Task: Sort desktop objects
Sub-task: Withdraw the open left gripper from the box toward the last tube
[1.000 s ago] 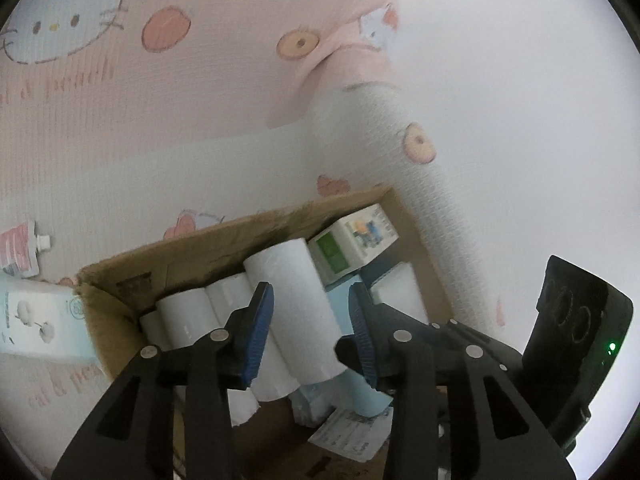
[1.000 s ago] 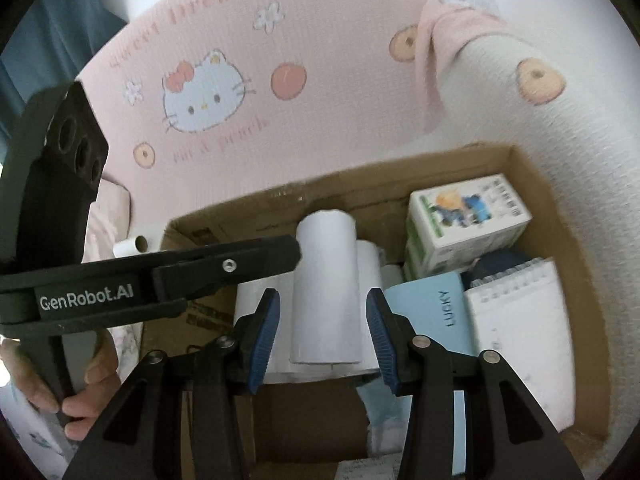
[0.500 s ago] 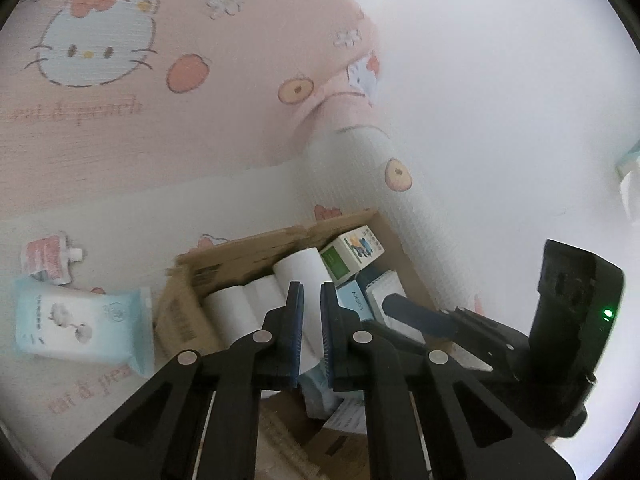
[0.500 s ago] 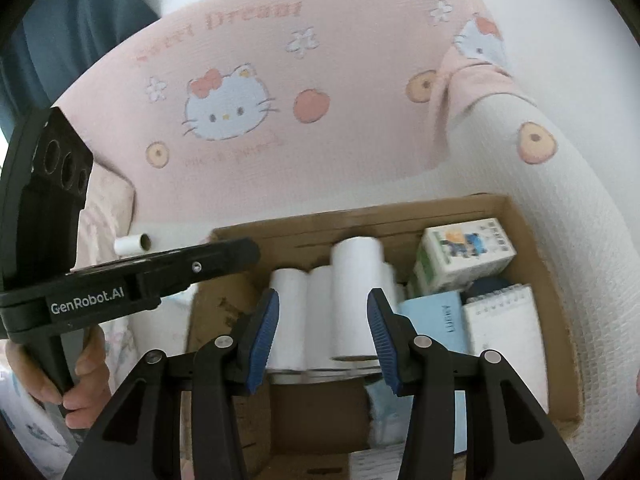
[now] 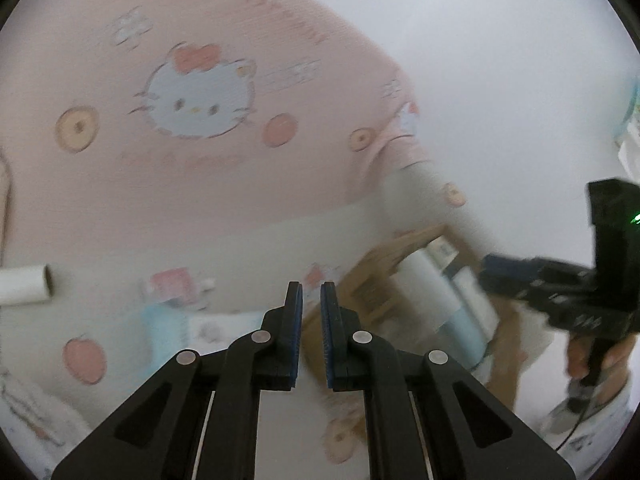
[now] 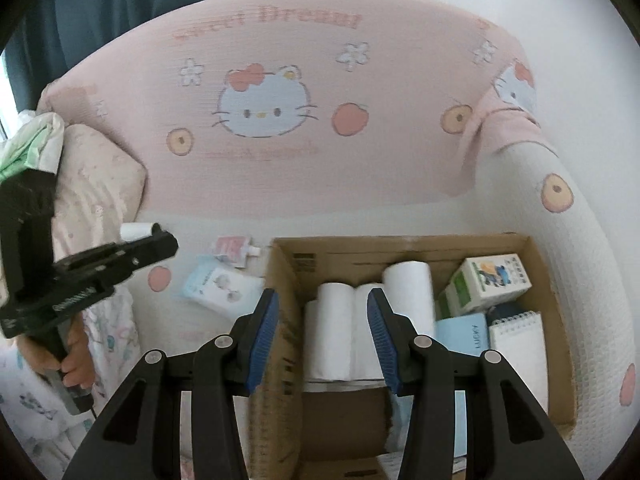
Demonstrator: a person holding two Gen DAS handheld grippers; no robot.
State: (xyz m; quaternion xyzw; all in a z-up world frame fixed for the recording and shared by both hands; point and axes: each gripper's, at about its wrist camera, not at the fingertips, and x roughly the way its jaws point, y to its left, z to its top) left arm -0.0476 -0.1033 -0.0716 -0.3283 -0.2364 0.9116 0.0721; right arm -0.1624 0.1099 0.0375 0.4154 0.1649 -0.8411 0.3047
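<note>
A cardboard box [image 6: 404, 246] on the bed holds several white paper rolls [image 6: 336, 332], a carton with a cartoon print [image 6: 486, 284], a light blue booklet [image 6: 464, 332] and a spiral notepad [image 6: 520, 344]. Outside it, to its left, lie a light blue wipes pack [image 6: 220, 286], a pink spout pouch [image 6: 234, 249] and one more white roll [image 5: 24, 288]. My right gripper [image 6: 322, 340] is open and empty above the box's left part. My left gripper [image 5: 311, 340] is shut and empty above the wipes pack [image 5: 172, 328], left of the box [image 5: 384, 264].
A pink Hello Kitty cushion [image 6: 280, 112] curves behind everything, with a white padded rim [image 6: 580, 248] on the right. A pale patterned pillow [image 6: 96, 184] lies at the left. The left wrist view is blurred.
My left gripper shut, then swung left away from the box toward the wipes pack. My right gripper stayed open and pulled back and up from the box.
</note>
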